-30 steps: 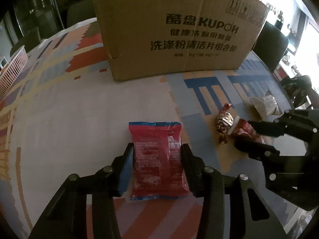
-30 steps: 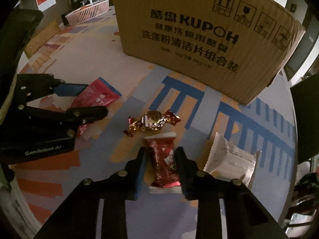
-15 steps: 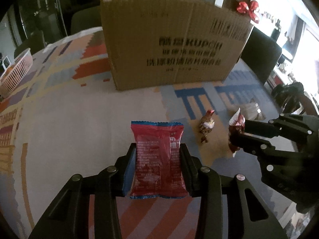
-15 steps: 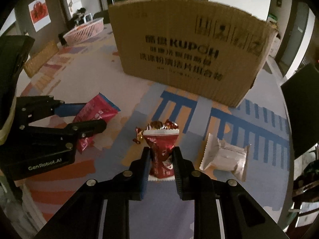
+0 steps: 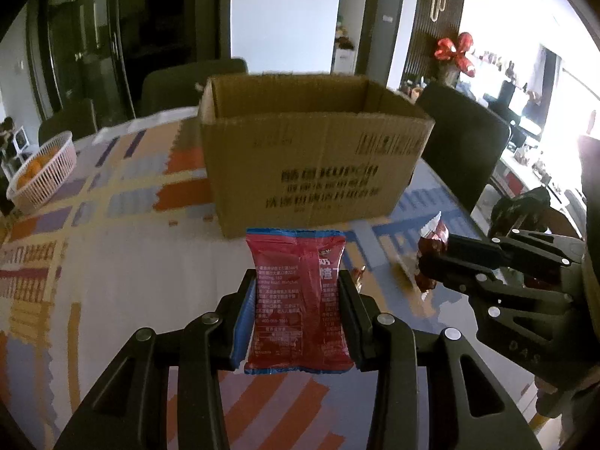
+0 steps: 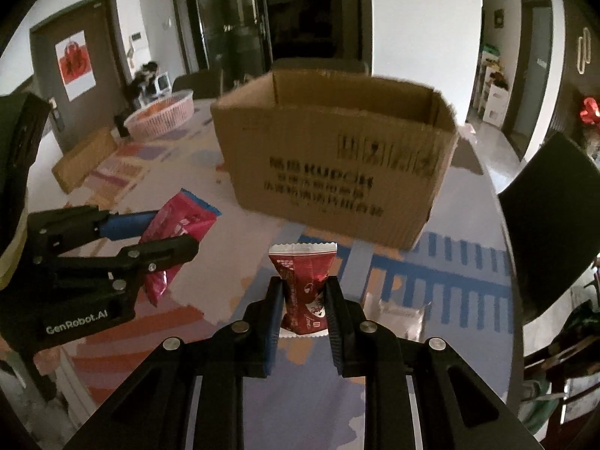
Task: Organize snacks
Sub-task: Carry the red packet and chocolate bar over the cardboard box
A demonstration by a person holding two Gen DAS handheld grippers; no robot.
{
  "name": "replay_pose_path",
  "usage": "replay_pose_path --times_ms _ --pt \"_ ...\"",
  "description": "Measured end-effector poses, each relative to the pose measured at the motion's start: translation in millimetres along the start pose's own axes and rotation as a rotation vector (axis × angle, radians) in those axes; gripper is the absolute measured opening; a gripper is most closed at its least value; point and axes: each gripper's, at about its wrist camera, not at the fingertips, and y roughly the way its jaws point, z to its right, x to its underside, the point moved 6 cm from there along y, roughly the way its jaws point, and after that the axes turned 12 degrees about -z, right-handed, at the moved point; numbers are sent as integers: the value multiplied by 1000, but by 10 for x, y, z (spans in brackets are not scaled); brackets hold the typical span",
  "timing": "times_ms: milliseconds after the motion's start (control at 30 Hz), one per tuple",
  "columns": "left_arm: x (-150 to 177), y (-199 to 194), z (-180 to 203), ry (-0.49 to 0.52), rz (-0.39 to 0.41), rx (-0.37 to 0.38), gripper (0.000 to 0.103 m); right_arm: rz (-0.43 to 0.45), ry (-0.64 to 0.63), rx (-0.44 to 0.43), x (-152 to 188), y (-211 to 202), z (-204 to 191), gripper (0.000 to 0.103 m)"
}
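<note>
My left gripper (image 5: 298, 281) is shut on a red snack packet with blue ends (image 5: 298, 292) and holds it above the table, in front of the open cardboard box (image 5: 311, 157). My right gripper (image 6: 303, 287) is shut on a small dark red packet (image 6: 305, 285), also lifted. In the left wrist view the right gripper (image 5: 431, 258) shows at the right with its packet (image 5: 431, 240). In the right wrist view the left gripper (image 6: 165, 232) shows at the left with the red packet (image 6: 180, 225). The box (image 6: 337, 161) stands open ahead.
A white packet (image 6: 399, 317) lies on the patterned tablecloth (image 6: 232, 225) at the right. A gold-wrapped candy (image 5: 358, 273) lies behind the left packet. A pink basket of oranges (image 5: 41, 176) stands far left. Dark chairs (image 5: 461, 142) surround the table.
Both grippers have risen from the table with their packets. The box's open top has come into view and the box looks farther off.
</note>
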Motion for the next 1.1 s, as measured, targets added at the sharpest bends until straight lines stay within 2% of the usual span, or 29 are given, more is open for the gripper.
replay_pose_path --times_ms 600,867,1100 --pt "-776 -575 43 32 213 -24 41 209 41 12 -627 -597 156 23" --pt "-1072 -629 -6 36 247 -20 41 266 45 23 -926 -744 216 23" --pt "-1342 -584 -57 42 258 -24 41 277 45 29 -1154 -706 285 23"
